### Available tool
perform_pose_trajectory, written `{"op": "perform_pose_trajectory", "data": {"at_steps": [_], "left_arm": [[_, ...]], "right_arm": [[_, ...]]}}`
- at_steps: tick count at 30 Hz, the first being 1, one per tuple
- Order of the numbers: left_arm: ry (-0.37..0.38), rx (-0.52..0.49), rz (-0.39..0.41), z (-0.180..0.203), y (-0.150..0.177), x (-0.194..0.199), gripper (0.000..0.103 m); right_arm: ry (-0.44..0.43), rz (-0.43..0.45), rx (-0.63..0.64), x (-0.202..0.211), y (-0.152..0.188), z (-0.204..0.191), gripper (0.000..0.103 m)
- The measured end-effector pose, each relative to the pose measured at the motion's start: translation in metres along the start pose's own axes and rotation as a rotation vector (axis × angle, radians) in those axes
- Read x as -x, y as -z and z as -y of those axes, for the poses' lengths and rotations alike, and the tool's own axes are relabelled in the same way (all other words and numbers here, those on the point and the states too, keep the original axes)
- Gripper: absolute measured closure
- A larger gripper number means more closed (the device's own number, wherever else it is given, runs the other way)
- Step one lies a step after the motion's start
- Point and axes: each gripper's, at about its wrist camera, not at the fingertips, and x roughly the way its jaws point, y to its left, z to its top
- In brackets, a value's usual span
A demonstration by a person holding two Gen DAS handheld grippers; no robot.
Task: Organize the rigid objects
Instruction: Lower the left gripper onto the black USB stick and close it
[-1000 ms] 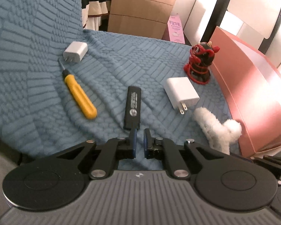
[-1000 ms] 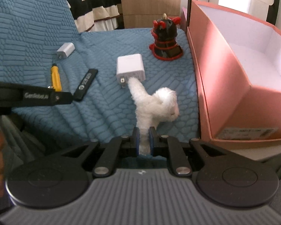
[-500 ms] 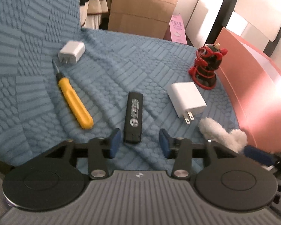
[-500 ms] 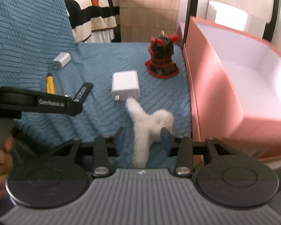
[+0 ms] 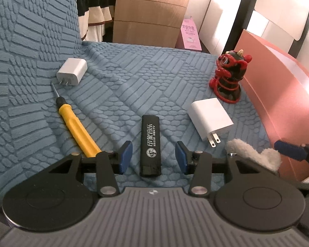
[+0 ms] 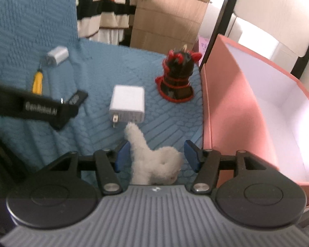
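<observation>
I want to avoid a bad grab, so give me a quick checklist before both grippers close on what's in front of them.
1. Left gripper open: ok.
2. Black lighter centred between left fingers: ok.
3. Right gripper open: ok.
4. White plush toy between right fingers: ok.
5. Plush clear of large white charger: not ok, its tip reaches the plug end.
6. Pink box open, with room inside: ok.
</observation>
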Motion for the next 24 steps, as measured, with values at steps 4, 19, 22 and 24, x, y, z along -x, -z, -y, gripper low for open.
{"op": "perform_pose_trajectory", "data": {"at_steps": [4,19,22,24], "left_arm": [[0.011,-0.011,-0.006,-0.001,-0.001,-0.005,0.051],[-0.034,-0.049,0.009,0.007,-0.002,-0.016,0.051],[-0.040,-0.086,0.012,0.012,-0.001,-0.021,0.052],[-0.057,-0.113,0.021,0.016,0.000,-0.023,0.054]], "right_arm": [[-0.023,-0.054,-0.029,-0.008,0.004,0.002,0.045],[-0.077,-0.041,-0.055,-0.003,0.006,-0.002,0.052],[-0.083,-0.043,-0.068,-0.003,0.006,0.000,0.052],[-0.085,-0.043,-0.075,-0.003,0.006,0.001,0.052]]}}
